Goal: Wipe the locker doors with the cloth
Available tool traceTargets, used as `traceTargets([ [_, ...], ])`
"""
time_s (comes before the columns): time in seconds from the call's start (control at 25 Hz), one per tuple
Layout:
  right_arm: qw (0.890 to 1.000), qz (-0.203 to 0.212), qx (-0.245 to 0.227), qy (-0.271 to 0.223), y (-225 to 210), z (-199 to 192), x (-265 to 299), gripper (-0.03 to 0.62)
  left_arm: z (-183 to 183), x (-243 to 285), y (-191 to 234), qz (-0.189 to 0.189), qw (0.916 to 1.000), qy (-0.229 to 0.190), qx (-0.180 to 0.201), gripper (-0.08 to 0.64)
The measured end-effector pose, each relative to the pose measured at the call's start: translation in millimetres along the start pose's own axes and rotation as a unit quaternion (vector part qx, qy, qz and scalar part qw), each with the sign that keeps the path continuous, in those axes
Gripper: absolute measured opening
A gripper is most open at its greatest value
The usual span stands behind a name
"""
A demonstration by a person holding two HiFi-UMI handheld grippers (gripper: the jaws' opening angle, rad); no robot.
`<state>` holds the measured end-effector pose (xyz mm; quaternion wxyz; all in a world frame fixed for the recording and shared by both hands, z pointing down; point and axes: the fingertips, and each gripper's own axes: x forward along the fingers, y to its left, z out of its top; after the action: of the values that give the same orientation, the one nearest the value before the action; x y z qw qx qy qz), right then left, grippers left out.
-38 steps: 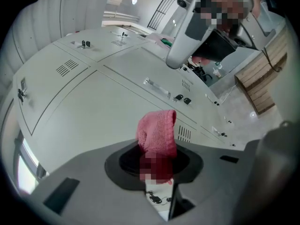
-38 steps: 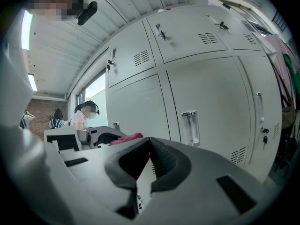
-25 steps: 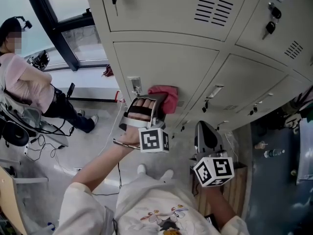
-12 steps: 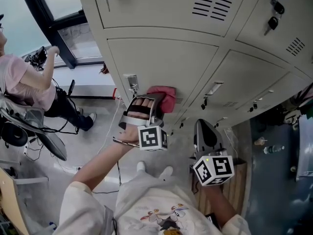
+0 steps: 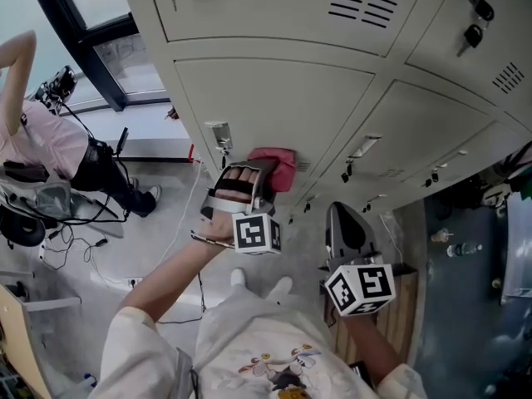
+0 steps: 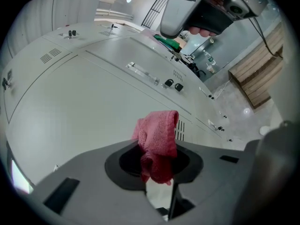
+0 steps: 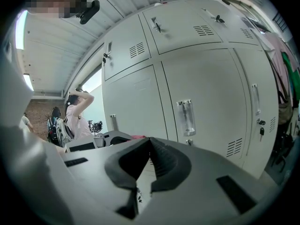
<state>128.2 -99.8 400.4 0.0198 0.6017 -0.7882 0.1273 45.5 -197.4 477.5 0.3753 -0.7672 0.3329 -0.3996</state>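
Observation:
A pink-red cloth (image 5: 277, 168) (image 6: 157, 144) is pinched in my left gripper (image 5: 264, 169) (image 6: 158, 150), which is shut on it. The cloth presses against the lower part of a beige locker door (image 5: 274, 98) (image 6: 79, 102), near its small vent slots (image 6: 180, 130). My right gripper (image 5: 349, 231) (image 7: 149, 146) hangs lower and to the right, jaws shut and empty, apart from the lockers. In the right gripper view the locker doors (image 7: 206, 93) stand ahead with a metal handle (image 7: 186, 116).
A neighbouring door has a handle (image 5: 363, 151) and keys hang in upper locks (image 5: 474, 33). A person in a pink shirt (image 5: 46, 144) sits at the left among cables and gear. A wooden pallet (image 5: 403, 322) lies at the lower right.
My left gripper and the cloth have stayed almost in place on the door. The seated person at the left has raised an arm.

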Motion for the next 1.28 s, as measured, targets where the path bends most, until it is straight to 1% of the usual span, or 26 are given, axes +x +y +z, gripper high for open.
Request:
traceTargets([
  [0.24, 1.000, -0.002, 0.001, 0.005, -1, -3, -1, 0.006, -9, 8, -17, -0.010, 0.9999, 0.009, 0.004, 0.098],
  [0.52, 1.000, -0.007, 0.001, 0.008, -3, -5, -3, 0.006, -24, 20, -52, -0.040, 0.9991, 0.015, 0.009, 0.098],
  [0.64, 1.000, -0.009, 0.000, 0.012, -5, -7, -5, 0.006, -31, 24, -60, -0.039, 0.9989, 0.019, 0.017, 0.098],
  [0.92, 1.000, -0.015, 0.000, 0.016, -11, -10, -8, 0.006, -42, 33, -80, -0.046, 0.9985, 0.023, 0.016, 0.098],
  [1.28, 1.000, -0.015, 0.002, 0.019, -11, -13, -7, 0.006, -53, 39, -93, -0.052, 0.9979, 0.029, 0.024, 0.098],
])
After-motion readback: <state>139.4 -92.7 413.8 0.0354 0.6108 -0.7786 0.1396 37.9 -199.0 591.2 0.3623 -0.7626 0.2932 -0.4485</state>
